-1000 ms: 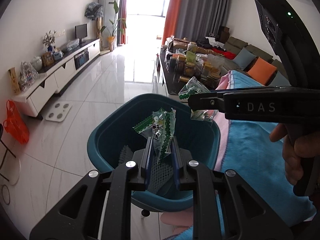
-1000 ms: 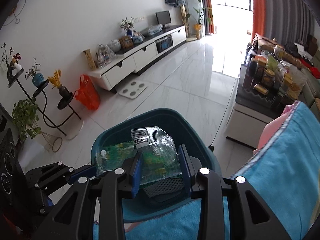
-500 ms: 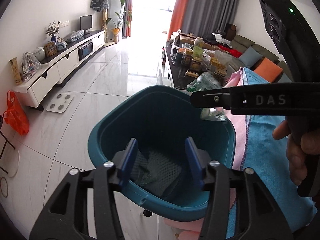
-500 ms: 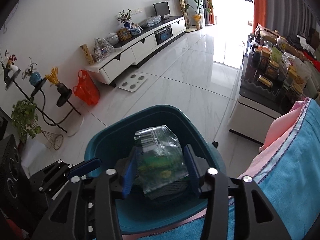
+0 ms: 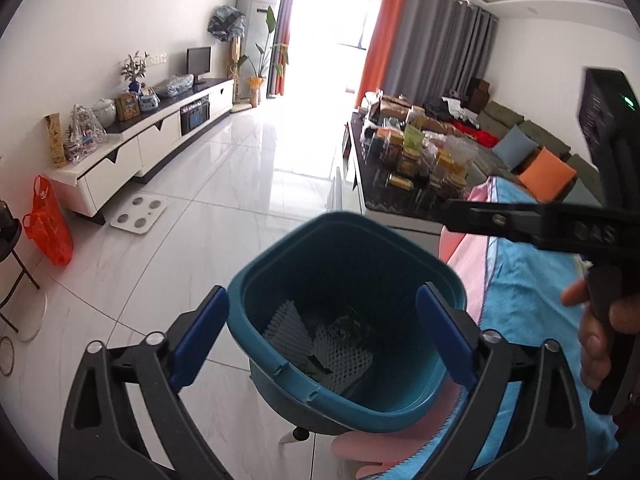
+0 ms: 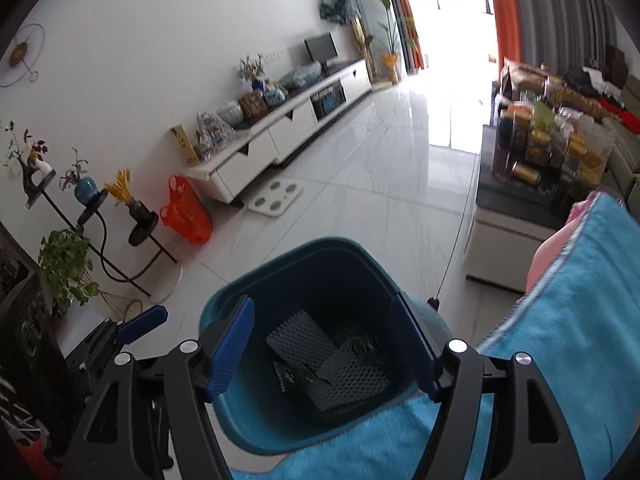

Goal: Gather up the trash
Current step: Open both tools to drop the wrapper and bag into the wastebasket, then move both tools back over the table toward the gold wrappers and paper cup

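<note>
Now both tools hang over the bin. The left hand-held gripper (image 5: 322, 340) has its jaws opening, already very wide, with nothing between the blue pads. The right hand-held gripper (image 6: 322, 354) is also opening, a little less wide, and likewise holds nothing. Below them the teal bin (image 5: 400, 240) stands on the floor, just beside the blue blanket (image 6: 580, 320). In its bottom lie the trash wrappers (image 6: 298, 376), green printed film, among pieces of white foam netting (image 6: 352, 376). Such wrappers look light, thin, crinkly and slippery; I judge a pinch on a flat edge or crumpled corner would hold best. The foam is soft and should squash easily.
</note>
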`<state>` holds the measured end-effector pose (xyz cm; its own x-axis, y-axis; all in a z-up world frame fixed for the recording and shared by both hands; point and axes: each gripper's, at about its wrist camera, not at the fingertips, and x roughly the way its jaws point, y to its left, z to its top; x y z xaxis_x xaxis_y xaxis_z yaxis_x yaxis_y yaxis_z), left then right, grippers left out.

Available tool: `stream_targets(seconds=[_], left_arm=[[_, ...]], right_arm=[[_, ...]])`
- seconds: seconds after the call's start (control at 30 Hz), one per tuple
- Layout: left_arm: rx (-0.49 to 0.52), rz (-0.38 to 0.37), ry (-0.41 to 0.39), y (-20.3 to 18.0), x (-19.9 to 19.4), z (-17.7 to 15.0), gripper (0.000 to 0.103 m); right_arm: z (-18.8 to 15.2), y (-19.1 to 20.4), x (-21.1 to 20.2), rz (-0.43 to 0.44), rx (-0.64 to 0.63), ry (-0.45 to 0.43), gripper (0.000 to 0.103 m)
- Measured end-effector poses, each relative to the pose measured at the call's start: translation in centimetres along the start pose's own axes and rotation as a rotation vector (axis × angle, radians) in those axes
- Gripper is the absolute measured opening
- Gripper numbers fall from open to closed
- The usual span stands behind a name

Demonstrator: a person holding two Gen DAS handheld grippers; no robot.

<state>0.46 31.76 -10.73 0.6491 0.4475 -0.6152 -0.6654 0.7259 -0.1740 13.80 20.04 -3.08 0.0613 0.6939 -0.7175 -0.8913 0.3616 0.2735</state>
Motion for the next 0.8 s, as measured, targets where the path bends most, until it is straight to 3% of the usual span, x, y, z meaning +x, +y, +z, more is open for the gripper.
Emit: stream_targets(seconds=[0.43, 0.6, 0.8], left_arm=[[0.028, -0.012, -0.113, -3.4, -6.5, 2.2, 0.097], [0.077, -0.033, -0.165, -6.3, -8.9, 2.5, 0.097], [0.168, -0.113, -0.223, -10.8, -11.5, 2.4, 0.097]], right_arm=[[-6.2, -0.8, -11.6, -0.102, -0.012, -0.221, 0.095], [-9.3, -1.8, -15.8, -0.18, 0.017, -0.297, 0.096], [-14.0, -2.5, -20.1, -0.296, 0.039, -0.351, 0.096]])
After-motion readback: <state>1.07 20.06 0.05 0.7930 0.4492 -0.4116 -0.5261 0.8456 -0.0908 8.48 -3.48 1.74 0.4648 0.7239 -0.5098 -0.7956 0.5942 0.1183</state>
